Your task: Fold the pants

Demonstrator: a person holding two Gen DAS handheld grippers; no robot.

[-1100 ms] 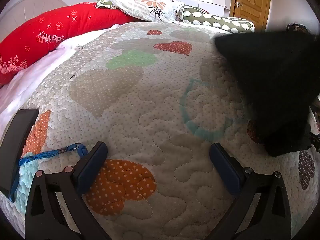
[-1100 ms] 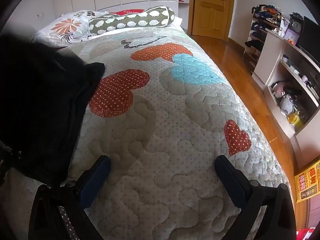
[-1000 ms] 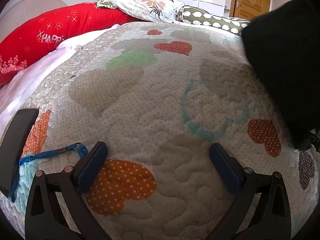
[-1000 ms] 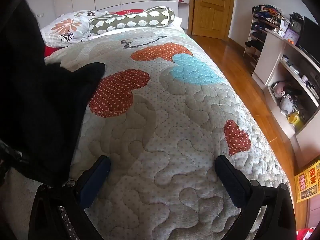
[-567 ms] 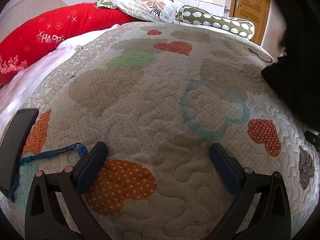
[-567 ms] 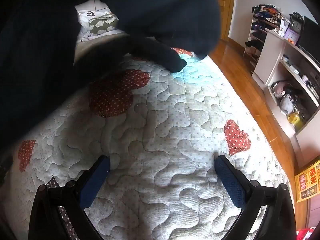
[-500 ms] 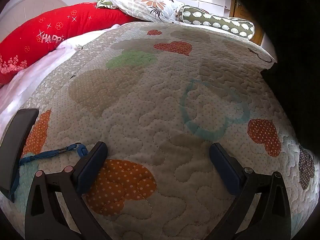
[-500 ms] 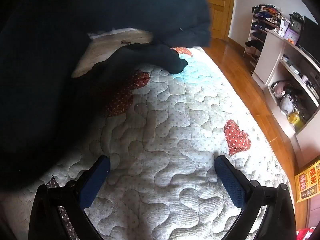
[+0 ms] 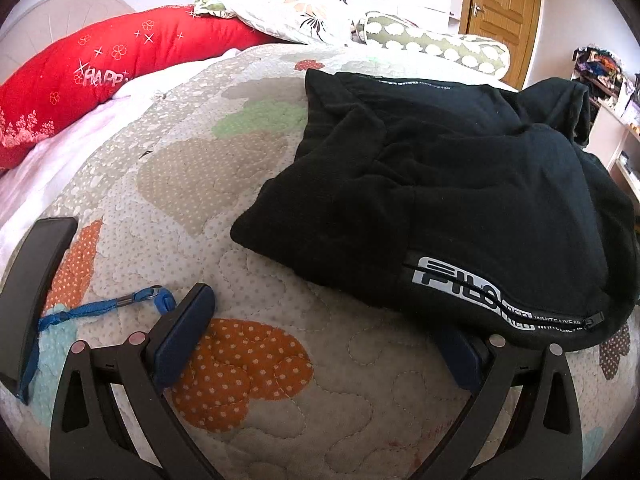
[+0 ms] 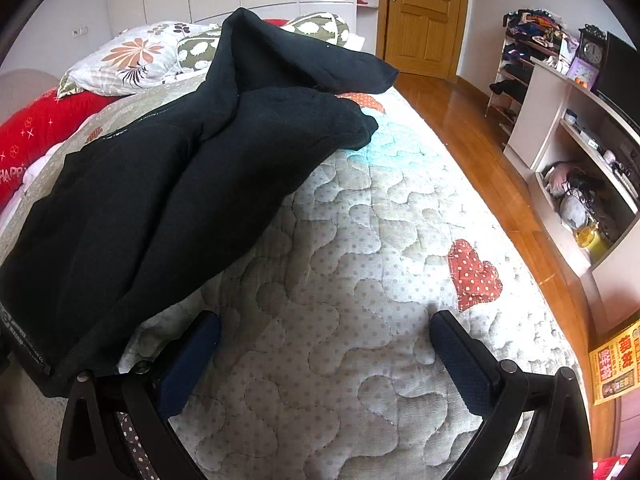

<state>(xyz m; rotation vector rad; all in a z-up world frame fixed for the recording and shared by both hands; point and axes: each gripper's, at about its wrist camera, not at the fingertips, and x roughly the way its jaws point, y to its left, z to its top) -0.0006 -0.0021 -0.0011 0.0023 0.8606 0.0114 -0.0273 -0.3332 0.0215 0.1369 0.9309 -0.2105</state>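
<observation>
Black pants (image 9: 460, 184) with a white logo strip lie crumpled on the quilted bed (image 9: 240, 360), to the right in the left wrist view. In the right wrist view the pants (image 10: 160, 200) spread across the left half, with one leg end folded up near the pillows. My left gripper (image 9: 324, 332) is open and empty; the pants' near edge drapes over its right finger. My right gripper (image 10: 324, 356) is open and empty; the pants' edge covers part of its left finger.
A red bolster (image 9: 100, 72) and floral pillows (image 9: 300, 12) lie at the head of the bed. A black phone (image 9: 32, 292) with a blue strap (image 9: 100, 308) rests at the left edge. Wooden floor, shelves (image 10: 580, 160) and a door (image 10: 424, 12) are to the right.
The pants were in the air, swinging across both views, and have now landed spread on the quilt between the two grippers. Both grippers stayed still and open.
</observation>
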